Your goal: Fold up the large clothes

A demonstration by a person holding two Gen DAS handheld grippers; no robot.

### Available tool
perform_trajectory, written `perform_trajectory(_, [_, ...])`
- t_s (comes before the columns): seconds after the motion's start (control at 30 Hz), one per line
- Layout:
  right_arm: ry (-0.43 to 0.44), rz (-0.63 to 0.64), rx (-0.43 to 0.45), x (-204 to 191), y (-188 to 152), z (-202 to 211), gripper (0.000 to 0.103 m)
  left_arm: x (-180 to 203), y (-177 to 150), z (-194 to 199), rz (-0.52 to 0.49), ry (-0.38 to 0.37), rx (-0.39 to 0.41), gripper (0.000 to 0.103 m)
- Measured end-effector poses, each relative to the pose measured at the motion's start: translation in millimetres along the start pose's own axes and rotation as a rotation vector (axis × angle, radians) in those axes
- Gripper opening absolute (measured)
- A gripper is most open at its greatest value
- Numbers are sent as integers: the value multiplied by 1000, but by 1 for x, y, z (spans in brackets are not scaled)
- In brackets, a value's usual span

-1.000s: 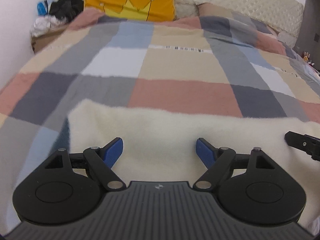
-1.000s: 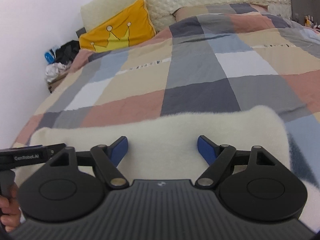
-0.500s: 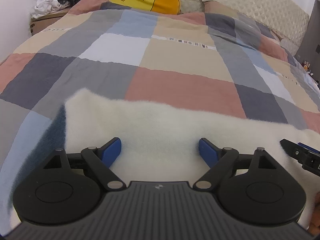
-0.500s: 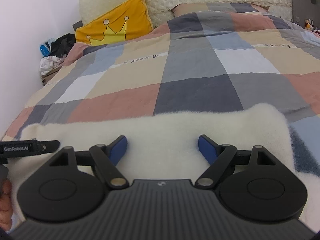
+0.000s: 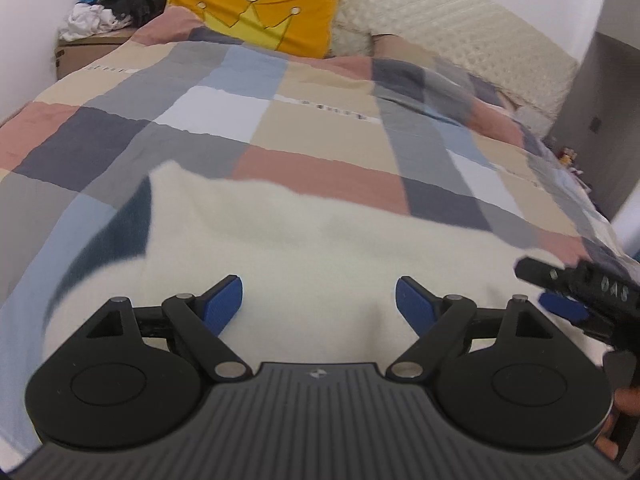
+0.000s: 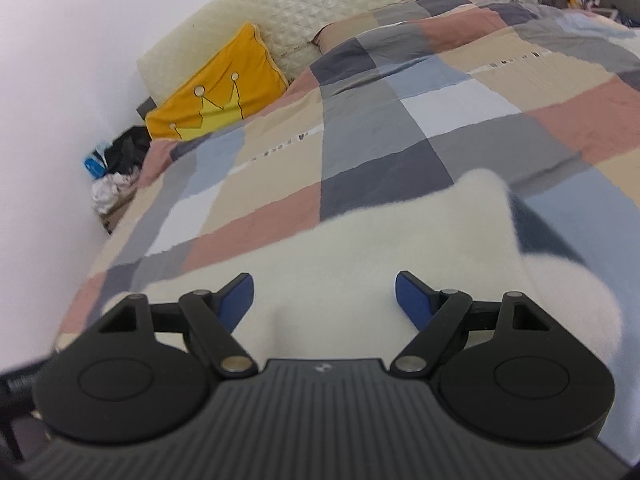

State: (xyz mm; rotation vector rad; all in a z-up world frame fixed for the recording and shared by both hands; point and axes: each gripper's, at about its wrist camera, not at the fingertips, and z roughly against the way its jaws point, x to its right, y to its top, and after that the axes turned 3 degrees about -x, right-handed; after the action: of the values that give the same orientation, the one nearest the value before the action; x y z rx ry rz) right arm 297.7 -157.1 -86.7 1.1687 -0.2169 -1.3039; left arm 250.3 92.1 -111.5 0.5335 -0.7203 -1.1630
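Observation:
A cream fleece garment (image 5: 304, 240) with a dark blue underside lies folded across the near end of a bed; it also fills the lower middle of the right wrist view (image 6: 360, 256). My left gripper (image 5: 319, 300) hovers over its left half, jaws wide apart, nothing between the blue pads. My right gripper (image 6: 325, 294) stands over the right half, likewise open and empty. The right gripper's black body (image 5: 580, 292) shows at the right edge of the left wrist view, with part of a hand below it.
A checked quilt (image 5: 312, 128) in grey, pink, beige and blue covers the bed. A yellow crown pillow (image 5: 260, 12) leans on a cream quilted headboard (image 5: 440, 28). A cardboard box with piled clothes (image 5: 104, 4) stands beside the bed at the far left wall.
Both views have swung and tilted: the left gripper moved toward the right one, which now shows nearer in its view. The right view has rolled. Both jaws stayed wide and the garment lies still.

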Motion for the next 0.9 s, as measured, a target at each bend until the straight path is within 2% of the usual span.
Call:
perform_trajectory(0.13, [57,-100,-26,4,-7,18,80,7,-20,19,-13,-27,-6,87])
perform_trajectory(0.27, [125,-239,-80,15,-24,29,82,7,-29,31,5,-15,2,87])
perform_trajectory(0.5, [247,-373,-269,14,-52,14,84,-8,-34,41,101,-20,-7,87])
perform_trajectory(0.6, [258,-433,-344,13,-63,-3,86,-14,-35,41,138,-36,-23,87])
perform_trajectory(0.67, [239,-447,-353,11,-66,-9,92,-17,-36,38,159,-53,-44,88])
perform_trajectory(0.7, [236,-454,-349,10,-66,-12,98,-18,-36,36,174,-61,-59,88])
perform_trajectory(0.9, [262,-635,-307,27,-70,-22,98,-30,-41,25,304,-113,-127,92])
